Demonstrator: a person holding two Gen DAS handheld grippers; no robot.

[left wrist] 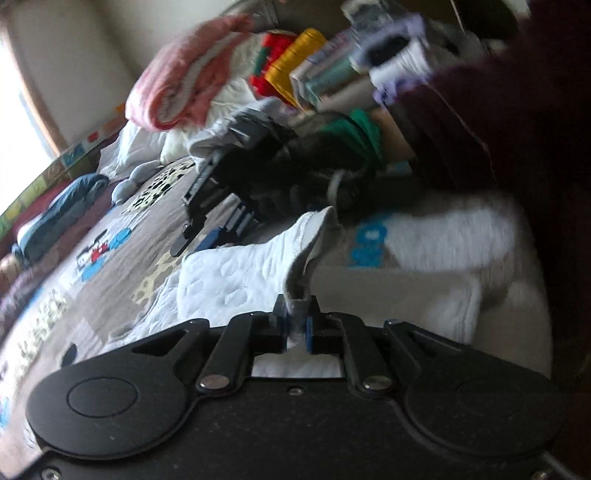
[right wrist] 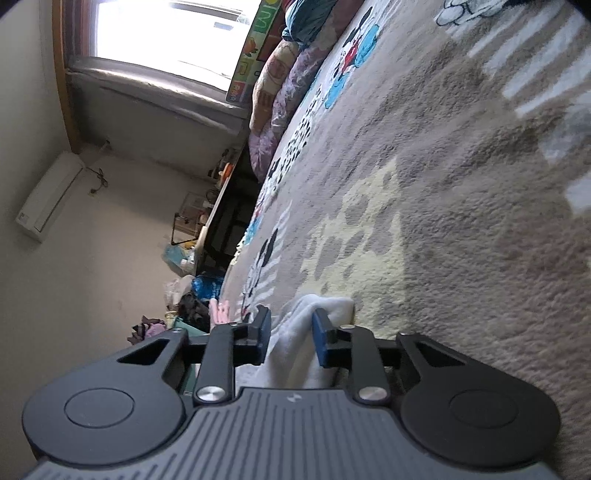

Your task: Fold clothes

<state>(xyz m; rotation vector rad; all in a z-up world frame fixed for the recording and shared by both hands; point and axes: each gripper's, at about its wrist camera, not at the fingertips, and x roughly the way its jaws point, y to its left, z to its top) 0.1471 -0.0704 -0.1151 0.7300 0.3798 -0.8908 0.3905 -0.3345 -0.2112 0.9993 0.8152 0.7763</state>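
Left tool (left wrist: 295, 325): jaws drawn narrow and clamped on a raised fold of the white quilted garment (left wrist: 229, 280). The pinched fabric rises in a peak just beyond the fingertips; the rest of the garment lies spread on the bed cover (left wrist: 110, 266), near the camera and running off to the right, where a blue print shows on it.

Right tool (right wrist: 290, 334): jaws part open, blue pads (right wrist: 320, 341) standing either side of a bunched edge of the white garment (right wrist: 314, 314). Whether the pads touch the cloth cannot be told; a gap shows on the left pad's side.

In the left wrist view the right tool (left wrist: 218, 199) appears farther across the bed, blurred.

Surroundings: the bed cover is grey-brown with cartoon prints. A pink blanket (left wrist: 184, 74) and stacked folded clothes (left wrist: 314, 66) sit at the far side. A dark maroon sleeve (left wrist: 498, 122) fills the right edge. A window (right wrist: 166, 33) and a wall air conditioner (right wrist: 48, 195) are in the right wrist view.
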